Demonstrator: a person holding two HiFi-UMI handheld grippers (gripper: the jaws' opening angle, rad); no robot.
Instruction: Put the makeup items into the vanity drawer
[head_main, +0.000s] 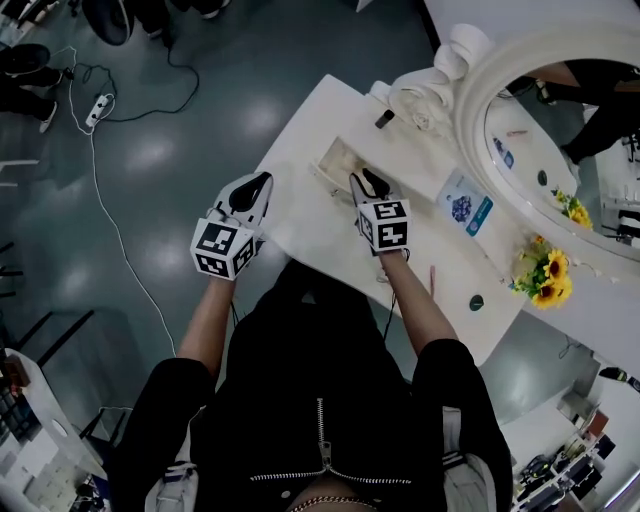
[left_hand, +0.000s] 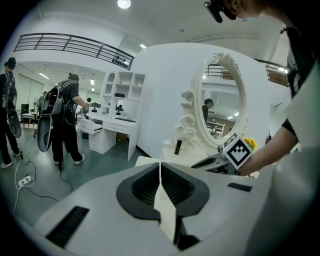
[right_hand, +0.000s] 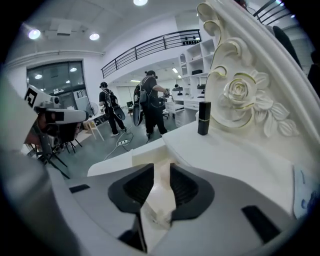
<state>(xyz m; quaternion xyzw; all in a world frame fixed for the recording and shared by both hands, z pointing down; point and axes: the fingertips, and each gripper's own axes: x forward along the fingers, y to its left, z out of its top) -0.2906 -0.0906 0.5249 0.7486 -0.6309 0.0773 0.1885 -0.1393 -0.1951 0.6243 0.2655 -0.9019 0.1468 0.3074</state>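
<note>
Left tongs (left_hand: 160, 166) are pressed together with only a hairline seam between the pads, and they hang at the worktop's (head_main: 300, 215) outer edge, at 9 o'clock from the right tongs (right_hand: 161, 169). Those stand apart, the pads touching nothing, and the cream inside of the open drawer (head_main: 338, 162) shows through the gap. In the head view the right tongs point toward 12 o'clock with their tips over the drawer's near end. The drawer is pulled out of the white vanity, and what lies in it cannot be made out. A dark lipstick (right_hand: 203, 118) stands upright on the worktop at 1 o'clock from the drawer, just before the carved rose at the foot of the oval mirror (head_main: 530, 120) and well apart from both tongs. A blue-and-white packet (head_main: 465, 205) lies flat at 3 o'clock from the right tongs, close under the mirror's frame. A thin pink stick (head_main: 432, 280) lies at 5 o'clock from the right tongs, beside the person's forearm, and a small dark disc (head_main: 477, 302) sits at 4 o'clock from it near the worktop's edge. Sunflowers (head_main: 547, 275) stand at 3 o'clock from the stick, against the mirror's lower rim. On the grey floor at 10 o'clock from the left tongs a white power strip (head_main: 98, 108) lies with its cable trailing toward the person. In both gripper views people with backpacks (right_hand: 150, 102) stand far off beside white desks.
</note>
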